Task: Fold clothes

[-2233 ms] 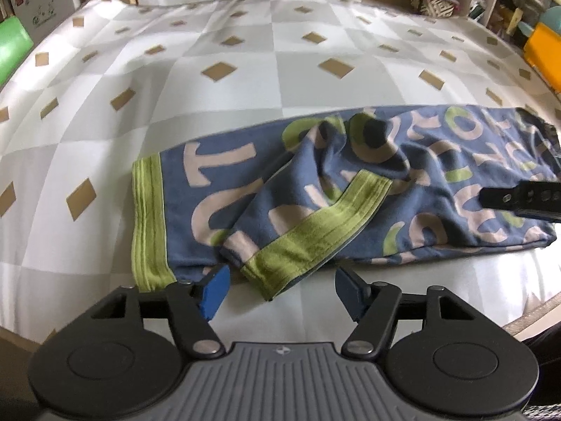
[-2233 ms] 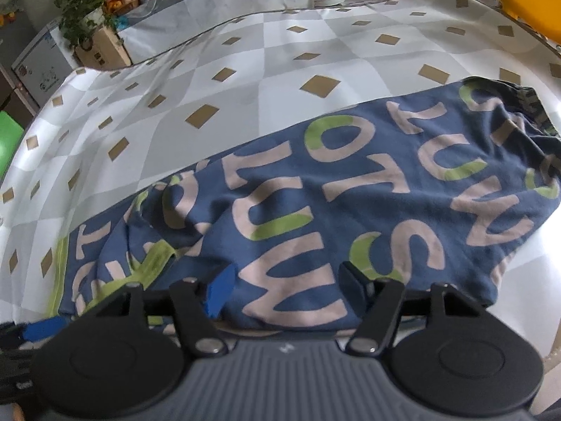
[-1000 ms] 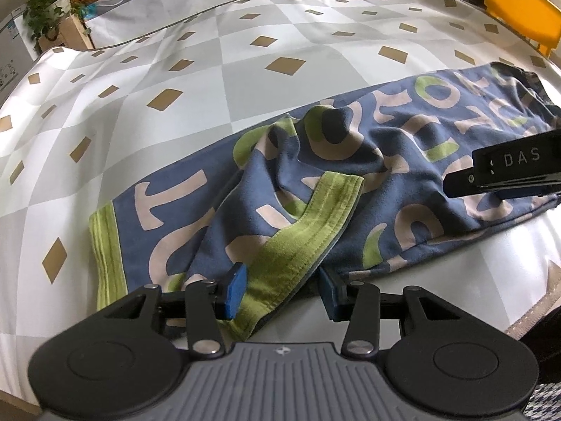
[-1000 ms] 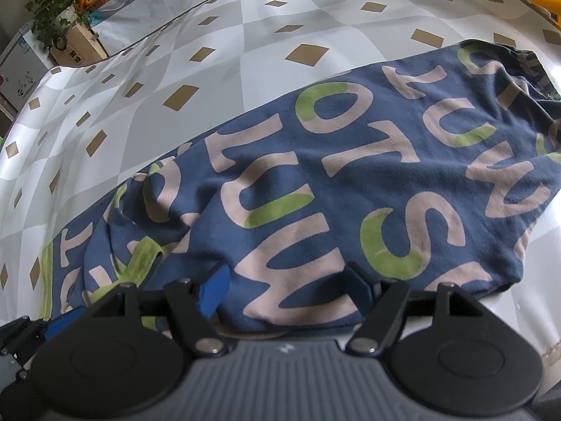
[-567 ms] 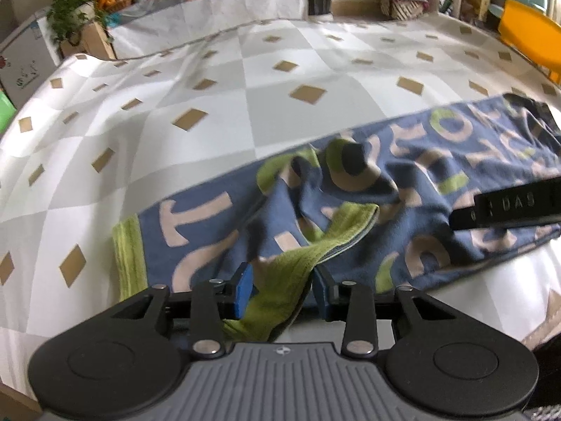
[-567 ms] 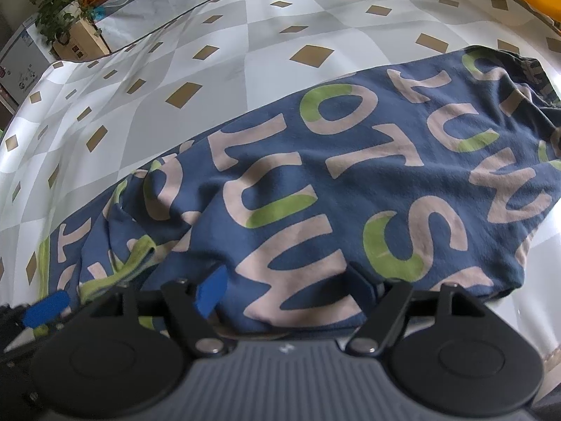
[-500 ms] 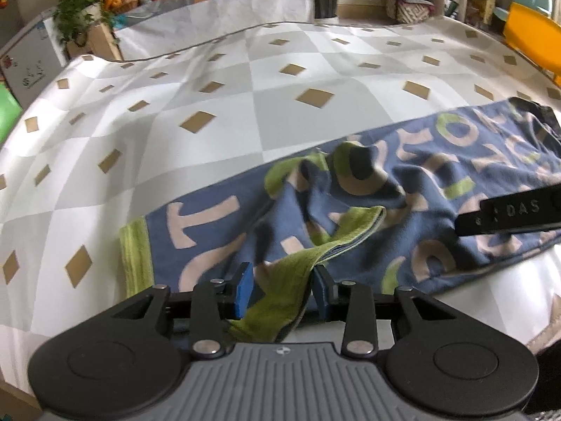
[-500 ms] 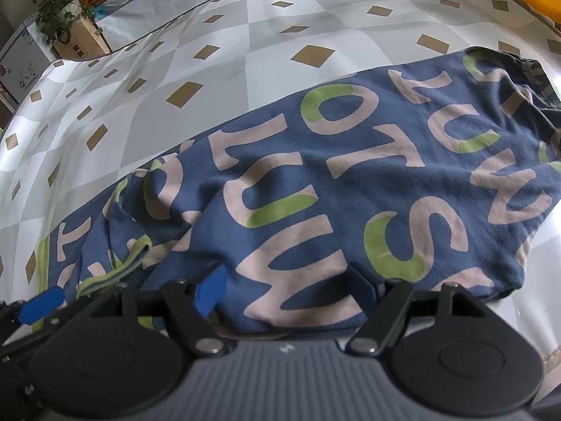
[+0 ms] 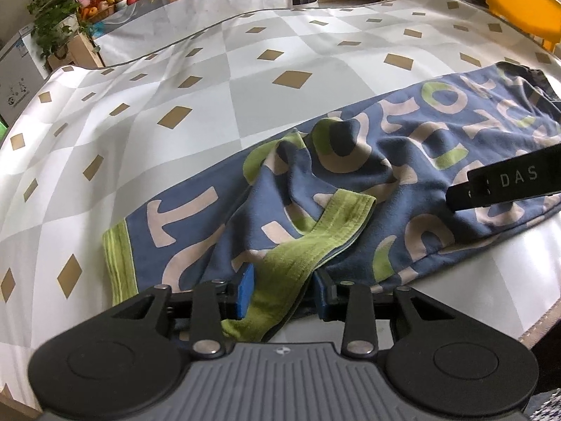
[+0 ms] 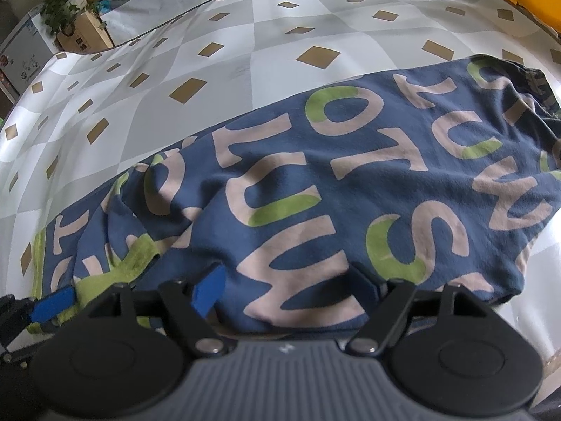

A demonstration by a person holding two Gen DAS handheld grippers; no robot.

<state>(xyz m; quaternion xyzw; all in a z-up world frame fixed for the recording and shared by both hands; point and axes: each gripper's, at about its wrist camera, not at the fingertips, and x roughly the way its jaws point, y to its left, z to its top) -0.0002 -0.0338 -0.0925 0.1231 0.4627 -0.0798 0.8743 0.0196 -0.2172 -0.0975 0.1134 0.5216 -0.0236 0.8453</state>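
Note:
A blue garment [image 9: 403, 161] printed with big pink and green letters lies stretched across the chequered cloth [image 9: 245, 87]. One of its green cuffs [image 9: 298, 252] is folded back towards me and bunched between the pads of my left gripper [image 9: 283, 293]. Those jaws are closing and press on the cuff. The other green cuff [image 9: 119, 259] lies flat at the left end. My right gripper [image 10: 287, 284] stands open over the garment's [image 10: 315, 175] near edge, pads apart, cloth between them. Its black finger [image 9: 508, 182] shows at the right of the left wrist view.
The surface's near edge [image 9: 540, 326] runs close on the right. A yellow chair [image 9: 522, 3] stands at the far right. Potted plants [image 9: 52, 10], fruit and a cardboard box [image 9: 80, 52] sit beyond the far left corner.
My left jaws have narrowed onto the green cuff, which is now bunched and raised a little off the cloth. The right gripper has stayed where it was.

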